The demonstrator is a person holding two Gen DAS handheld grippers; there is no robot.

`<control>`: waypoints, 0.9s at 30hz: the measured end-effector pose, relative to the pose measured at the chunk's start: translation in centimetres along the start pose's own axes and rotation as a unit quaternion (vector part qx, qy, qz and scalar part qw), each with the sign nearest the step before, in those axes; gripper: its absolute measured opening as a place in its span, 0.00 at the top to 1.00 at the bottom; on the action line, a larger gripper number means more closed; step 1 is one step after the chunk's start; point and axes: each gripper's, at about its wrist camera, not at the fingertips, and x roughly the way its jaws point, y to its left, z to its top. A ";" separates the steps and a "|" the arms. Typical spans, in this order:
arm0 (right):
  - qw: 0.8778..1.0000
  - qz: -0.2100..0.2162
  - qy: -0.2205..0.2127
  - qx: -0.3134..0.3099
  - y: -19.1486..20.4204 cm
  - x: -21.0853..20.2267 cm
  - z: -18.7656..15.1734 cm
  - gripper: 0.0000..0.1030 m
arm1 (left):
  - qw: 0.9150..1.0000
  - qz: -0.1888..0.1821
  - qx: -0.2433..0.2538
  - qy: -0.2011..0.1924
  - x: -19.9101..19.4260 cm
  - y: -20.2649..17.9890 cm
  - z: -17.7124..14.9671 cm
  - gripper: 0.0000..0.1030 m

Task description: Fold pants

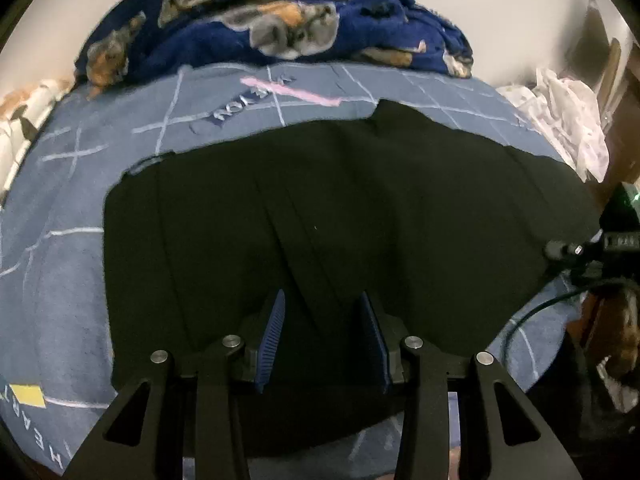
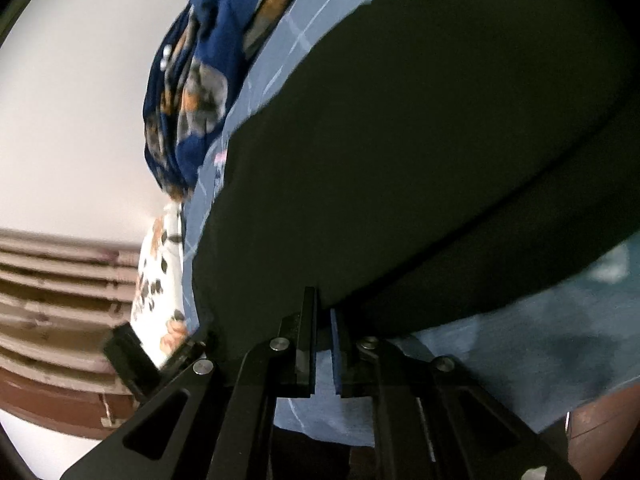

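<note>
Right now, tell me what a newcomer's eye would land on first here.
The black pants dominate, spread across the blue-grey bedsheet. Behind them, against the wall, lies a heaped navy blanket with orange-grey patches. In front, the left gripper hangs open over the cloth.

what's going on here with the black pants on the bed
A person holding a gripper in each hand is folding black pants spread over a blue bedsheet. The left gripper hovers over the cloth with its jaws open and nothing between them. The right gripper sits at the pants' near edge, jaws nearly closed; whether it pinches the cloth is unclear. A rumpled dark blue blanket lies at the far side.
</note>
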 end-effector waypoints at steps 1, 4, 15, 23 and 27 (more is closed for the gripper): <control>1.000 0.000 -0.008 0.003 -0.4 -0.6 0.4 0.88 | 1.000 0.000 0.001 0.002 0.1 -0.1 0.0 0.61; 0.999 0.001 -0.047 0.022 -2.6 -3.7 2.7 0.87 | 1.000 -0.007 -0.006 0.007 0.1 0.4 0.2 0.60; 0.962 0.015 -0.230 0.148 -16.0 -17.4 12.4 0.86 | 1.000 -0.001 -0.016 0.008 0.2 0.5 0.0 0.59; 0.953 0.026 -0.259 0.157 -20.0 -21.5 16.0 0.89 | 1.000 0.006 -0.009 0.011 0.4 0.1 0.2 0.51; 0.958 0.006 -0.250 0.140 -19.9 -21.4 16.7 0.93 | 1.000 0.016 0.009 0.010 0.7 -0.6 0.1 0.43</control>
